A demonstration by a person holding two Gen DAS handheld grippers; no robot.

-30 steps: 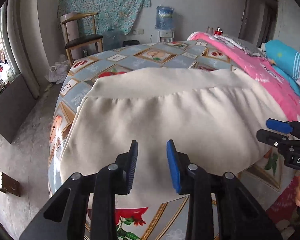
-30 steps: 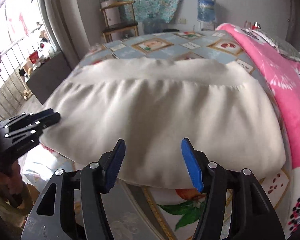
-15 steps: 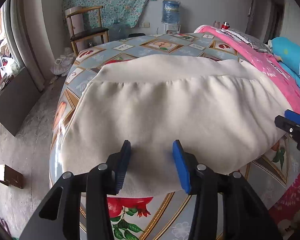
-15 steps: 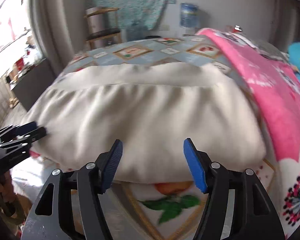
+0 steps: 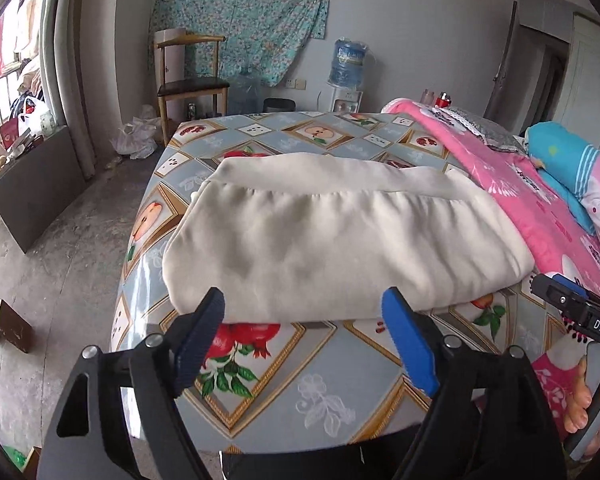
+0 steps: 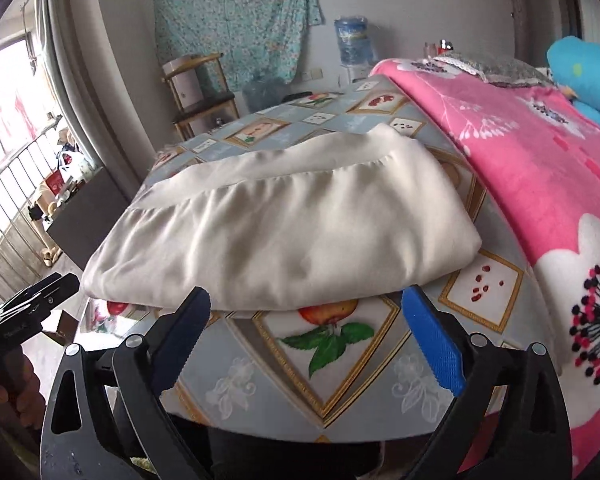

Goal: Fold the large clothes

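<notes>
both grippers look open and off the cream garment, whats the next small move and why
Probably just ease both grippers a little farther off. The cream garment already lies as a compact folded stack on the patterned bedcover, and the left gripper and right gripper are open, empty, short of its near edge. Another fold looks optional; thickness is hard to judge.

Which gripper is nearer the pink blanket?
Right. The right gripper hangs at the cream garment's near edge beside the pink blanket; the left gripper is farther over, toward the window side.
</notes>
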